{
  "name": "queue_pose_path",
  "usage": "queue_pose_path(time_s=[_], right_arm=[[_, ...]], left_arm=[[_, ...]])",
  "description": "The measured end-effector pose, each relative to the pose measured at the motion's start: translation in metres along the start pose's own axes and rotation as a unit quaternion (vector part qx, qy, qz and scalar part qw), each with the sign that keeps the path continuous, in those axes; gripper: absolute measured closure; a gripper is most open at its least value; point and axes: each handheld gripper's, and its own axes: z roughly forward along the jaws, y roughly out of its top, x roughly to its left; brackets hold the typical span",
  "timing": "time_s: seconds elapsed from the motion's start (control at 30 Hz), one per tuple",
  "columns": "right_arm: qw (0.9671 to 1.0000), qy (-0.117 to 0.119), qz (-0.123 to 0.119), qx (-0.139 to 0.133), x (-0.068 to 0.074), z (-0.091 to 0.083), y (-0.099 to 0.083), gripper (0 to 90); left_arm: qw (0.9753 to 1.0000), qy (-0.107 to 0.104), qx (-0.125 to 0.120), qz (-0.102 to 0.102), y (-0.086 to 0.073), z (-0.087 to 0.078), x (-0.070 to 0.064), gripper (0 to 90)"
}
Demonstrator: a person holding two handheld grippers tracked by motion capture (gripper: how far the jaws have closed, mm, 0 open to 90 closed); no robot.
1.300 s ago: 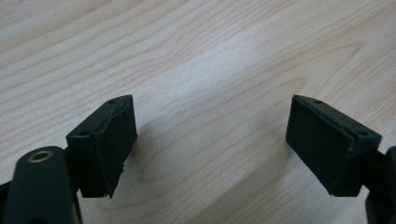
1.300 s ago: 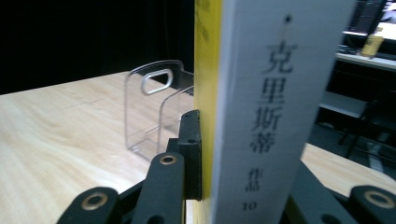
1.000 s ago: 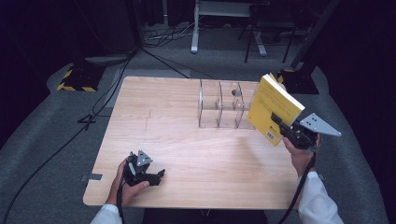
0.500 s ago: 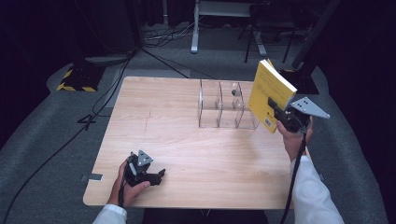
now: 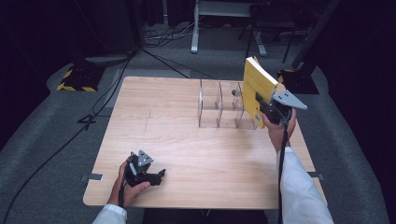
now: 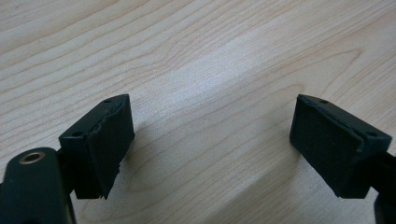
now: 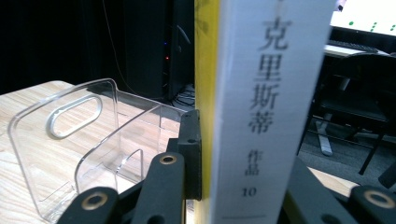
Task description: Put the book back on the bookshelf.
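- The right gripper (image 5: 264, 106) had its black jaws pinched on the lower part of a yellow-covered paperback book (image 5: 257, 88), holding it upright and slightly tilted in the air, just above the right end of the clear acrylic three-slot file rack (image 5: 219, 105).
- Gripping low left most of the book free above the jaws, probably so the bottom edge could be steered down into a slot.
- In the right gripper view, the book's white spine with black printed characters (image 7: 271, 93) faced the camera, and the rack's transparent dividers (image 7: 70, 140) stood just to its left, apparently empty.
- The left gripper (image 5: 148, 175) rested on the pale wooden table (image 5: 163, 121) near the front edge, well apart from the rack, likely parked out of the way.
- Its jaws stood wide apart over bare wood, holding nothing.
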Motion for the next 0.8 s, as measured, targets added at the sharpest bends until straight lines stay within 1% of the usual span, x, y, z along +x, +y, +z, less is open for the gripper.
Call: queue_pose_path(time_s=[0.07,0.13,0.2,0.33,0.43,0.5,0.6,0.8], right_arm=[[1.0,-0.005,-0.002,0.004,0.002,0.005,-0.001,76.0],[1.0,-0.006,-0.002,0.003,0.002,0.007,-0.002,76.0],[0.9999,-0.011,0.007,0.002,0.002,0.013,-0.006,76.0],[0.9997,-0.019,0.009,0.009,0.001,0.021,-0.011,76.0],[0.9996,-0.023,0.0,0.013,0.003,0.026,-0.015,76.0],[0.9995,-0.027,0.002,0.017,0.004,0.03,-0.018,75.9],[0.9995,-0.026,0.011,0.016,0.004,0.034,-0.023,75.9],[0.9994,-0.024,0.019,0.015,0.005,0.04,-0.03,75.8]], left_arm=[[1.0,0.0,0.0,0.0,0.0,0.0,0.0,14.2],[1.0,0.0,0.0,0.0,0.0,0.0,0.0,14.2],[1.0,0.0,0.0,0.0,0.0,0.0,0.0,14.2],[1.0,0.0,0.0,0.0,0.0,0.0,0.0,14.3],[1.0,0.0,0.0,0.0,0.0,0.0,0.0,14.2],[1.0,0.0,0.0,0.001,0.0,0.0,0.0,14.4],[1.0,0.0,-0.001,0.0,0.0,0.0,0.0,14.5],[1.0,-0.003,-0.001,0.004,0.0,0.0,0.0,14.4]])
